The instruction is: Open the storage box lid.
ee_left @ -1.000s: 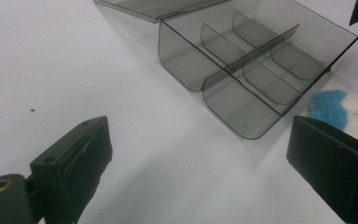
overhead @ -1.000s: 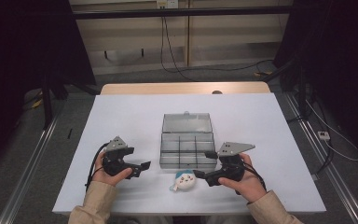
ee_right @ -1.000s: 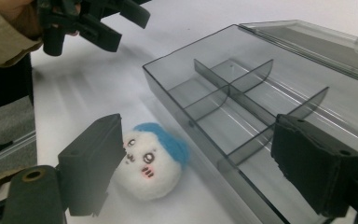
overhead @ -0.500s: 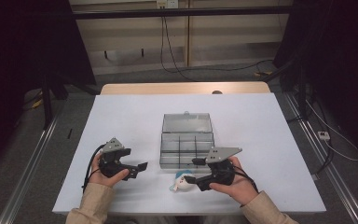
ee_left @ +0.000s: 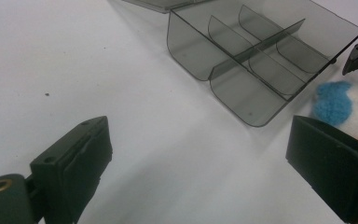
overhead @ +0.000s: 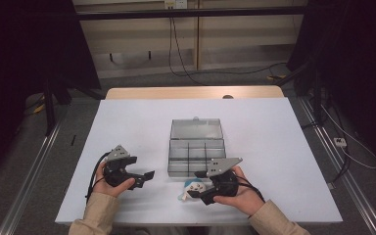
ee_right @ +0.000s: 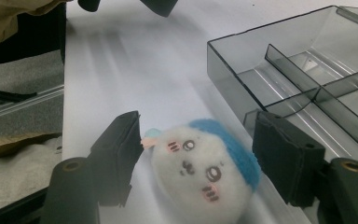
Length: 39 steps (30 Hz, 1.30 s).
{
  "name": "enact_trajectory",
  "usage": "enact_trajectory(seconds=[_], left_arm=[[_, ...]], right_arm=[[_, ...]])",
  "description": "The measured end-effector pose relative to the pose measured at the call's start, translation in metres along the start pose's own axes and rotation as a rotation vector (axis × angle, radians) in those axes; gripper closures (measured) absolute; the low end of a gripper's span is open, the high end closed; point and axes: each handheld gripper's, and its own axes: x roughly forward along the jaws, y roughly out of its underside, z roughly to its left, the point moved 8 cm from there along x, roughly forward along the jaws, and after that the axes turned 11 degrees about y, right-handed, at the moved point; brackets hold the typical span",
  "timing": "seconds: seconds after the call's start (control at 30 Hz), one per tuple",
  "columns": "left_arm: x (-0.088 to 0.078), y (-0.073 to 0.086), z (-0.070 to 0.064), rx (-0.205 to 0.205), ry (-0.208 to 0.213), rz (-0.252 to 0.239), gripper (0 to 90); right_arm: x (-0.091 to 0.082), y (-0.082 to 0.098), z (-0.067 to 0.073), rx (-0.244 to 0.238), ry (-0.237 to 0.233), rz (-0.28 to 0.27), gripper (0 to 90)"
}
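A small white plush toy (ee_right: pixel 205 170) with a blue cap and a pink-cheeked face lies on the white table just in front of a smoky clear compartment box (overhead: pixel 196 149). My right gripper (ee_right: pixel 203 158) is open, one jaw on each side of the toy, whose pink ear reaches the left jaw. From above, the right gripper (overhead: pixel 198 184) covers part of the toy (overhead: pixel 186 192). My left gripper (overhead: pixel 146 178) is open over bare table, left of the box. Its own view shows the left gripper (ee_left: pixel 200 154) with nothing between its jaws, and the toy (ee_left: pixel 342 105) at the right.
The box (ee_left: pixel 256 51) has its lid folded open at the back and dividers forming several empty compartments (ee_right: pixel 307 70). The white table (overhead: pixel 137 127) ends close to the person's sleeves (overhead: pixel 95 215). Floor rails and cables run along both sides.
My right gripper has moved left and slightly nearer, so its open jaws now straddle the plush toy. The left gripper has shifted only slightly.
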Motion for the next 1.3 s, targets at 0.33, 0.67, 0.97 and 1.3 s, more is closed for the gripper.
enact_trajectory(seconds=[0.33, 0.67, 0.97, 1.3], left_arm=[[0.0, 0.001, 0.001, -0.004, -0.003, 0.007, 6.5], [0.001, -0.002, 0.005, -0.005, -0.012, 0.001, 6.6], [0.005, -0.003, 0.007, -0.005, -0.01, 0.003, 6.7], [0.006, -0.005, 0.008, -0.008, -0.013, -0.003, 6.7]], right_arm=[[0.01, 0.01, 0.001, -0.039, 0.006, 0.047, 32.3], [0.015, 0.017, 0.0, -0.071, 0.031, 0.081, 33.6], [0.013, 0.022, -0.003, -0.07, 0.048, 0.081, 40.6], [0.015, 0.022, -0.003, -0.068, 0.045, 0.082, 40.1]])
